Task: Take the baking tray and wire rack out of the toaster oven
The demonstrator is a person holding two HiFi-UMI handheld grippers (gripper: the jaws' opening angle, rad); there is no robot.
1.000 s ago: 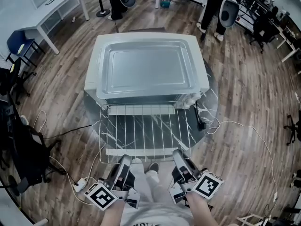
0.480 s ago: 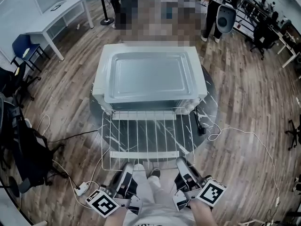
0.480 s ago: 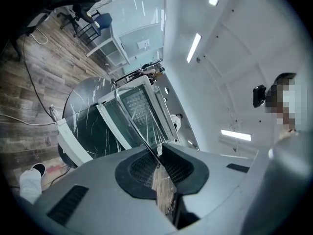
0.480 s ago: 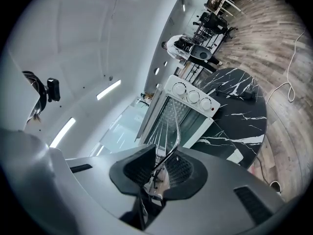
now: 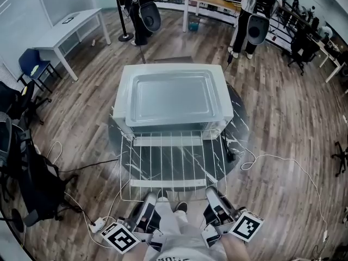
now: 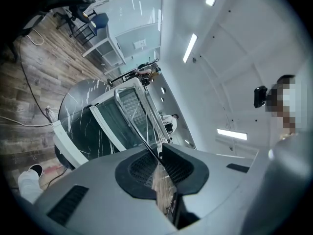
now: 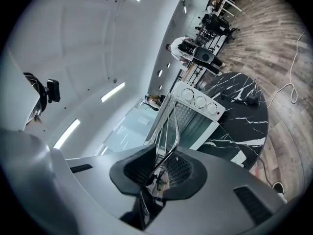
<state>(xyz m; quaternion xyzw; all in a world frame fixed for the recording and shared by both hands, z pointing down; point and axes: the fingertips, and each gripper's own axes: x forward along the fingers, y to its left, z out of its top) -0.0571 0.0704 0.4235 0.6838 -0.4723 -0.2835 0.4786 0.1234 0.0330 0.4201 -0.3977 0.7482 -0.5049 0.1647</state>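
The wire rack [image 5: 172,162] sticks out of the white toaster oven [image 5: 120,99], over its lowered door [image 5: 166,182]. A silver baking tray [image 5: 173,98] lies on top of the oven. My left gripper [image 5: 153,198] is shut on the rack's near edge at the left, and my right gripper [image 5: 211,192] is shut on it at the right. In the left gripper view a rack wire [image 6: 145,131] runs into the pinched left gripper [image 6: 159,158]. In the right gripper view the rack's frame wire [image 7: 170,126] sits between the pads of the right gripper [image 7: 164,168], with the oven [image 7: 200,104] beyond.
The oven stands on a round black marble table [image 5: 239,140]. Cables [image 5: 283,162] and a power strip [image 5: 98,224] lie on the wood floor. A dark chair with a bag [image 5: 32,184] is at the left, a white desk [image 5: 70,31] at the back left, and people stand behind [image 5: 142,4].
Both grippers have risen a little with the rack's near edge still in them. The head view has tipped up and shows more of the room behind the oven.
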